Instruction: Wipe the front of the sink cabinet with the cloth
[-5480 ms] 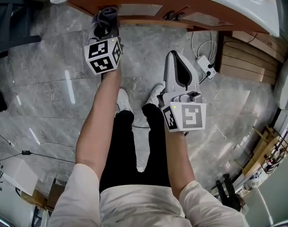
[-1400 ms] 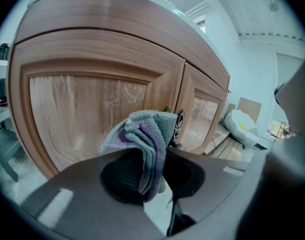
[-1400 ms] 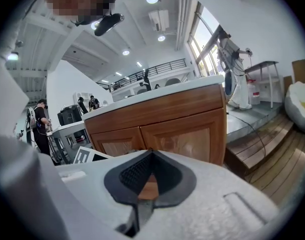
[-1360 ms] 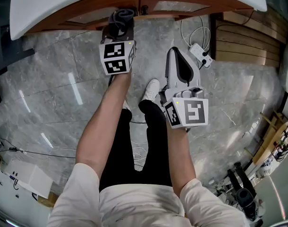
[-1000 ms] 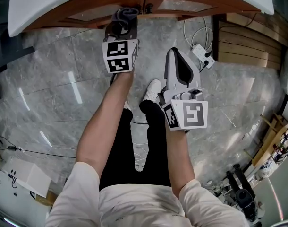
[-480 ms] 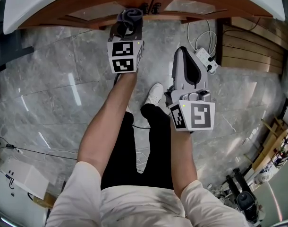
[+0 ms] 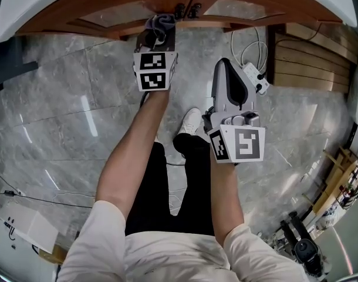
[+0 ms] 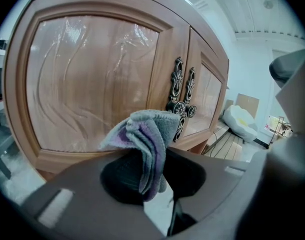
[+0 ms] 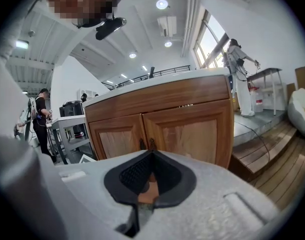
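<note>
The wooden sink cabinet (image 7: pixel 114 13) runs along the top of the head view, with two dark ornate door handles (image 7: pixel 186 9) where the doors meet. My left gripper (image 7: pixel 158 31) is shut on a bunched grey-and-purple cloth (image 7: pixel 162 22), which is up against the cabinet front just left of the handles. In the left gripper view the cloth (image 8: pixel 145 144) stands between the jaws, before the left door panel (image 8: pixel 87 84) and beside the handles (image 8: pixel 182 101). My right gripper (image 7: pixel 223 64) hangs shut and holds nothing, back from the cabinet (image 9: pixel 187 121).
A white power strip with coiled cable (image 7: pixel 253 75) lies on the grey marble floor right of the cabinet. Wooden boards (image 7: pixel 311 60) are stacked at the right. The person's white shoes (image 7: pixel 191 119) stand below the grippers. A person (image 9: pixel 41 119) stands far off at the left.
My left gripper has carried the cloth rightward along the cabinet front, ending close beside the door handles. The right gripper has stayed shut and drifted slightly right.
</note>
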Available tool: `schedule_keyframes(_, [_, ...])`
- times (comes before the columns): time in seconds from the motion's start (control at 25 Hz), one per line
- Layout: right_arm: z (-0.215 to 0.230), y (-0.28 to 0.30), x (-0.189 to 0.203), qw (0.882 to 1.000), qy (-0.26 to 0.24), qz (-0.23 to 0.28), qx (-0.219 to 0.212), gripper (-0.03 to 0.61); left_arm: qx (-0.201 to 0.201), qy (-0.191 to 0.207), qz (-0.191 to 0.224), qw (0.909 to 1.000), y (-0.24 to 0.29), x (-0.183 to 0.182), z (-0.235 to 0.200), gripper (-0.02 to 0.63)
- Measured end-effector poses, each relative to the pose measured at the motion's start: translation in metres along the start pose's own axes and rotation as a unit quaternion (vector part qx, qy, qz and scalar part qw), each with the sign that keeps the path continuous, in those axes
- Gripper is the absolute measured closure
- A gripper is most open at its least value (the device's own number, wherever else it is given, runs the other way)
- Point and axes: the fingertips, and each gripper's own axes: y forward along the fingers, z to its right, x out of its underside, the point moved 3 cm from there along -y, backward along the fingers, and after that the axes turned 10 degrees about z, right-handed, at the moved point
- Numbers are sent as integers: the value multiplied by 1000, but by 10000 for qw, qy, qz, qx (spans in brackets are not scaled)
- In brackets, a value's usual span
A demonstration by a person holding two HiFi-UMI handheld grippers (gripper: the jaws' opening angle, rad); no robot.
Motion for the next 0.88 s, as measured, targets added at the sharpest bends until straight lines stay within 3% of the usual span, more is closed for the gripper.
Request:
schedule_keyframes(0.32, [-6, 5, 6, 10000, -72, 13, -66, 581, 21, -4, -10, 10000, 2, 7, -4, 522])
schedule_keyframes(0.6, [-11, 9, 4, 9999, -97, 20, -86, 581, -57, 319, -71, 9994, -1, 7, -14, 523])
schedule_keyframes(0.88, [-20, 13, -1, 9998, -136, 4, -127, 581, -173, 196, -40, 9997, -9, 4, -32, 523])
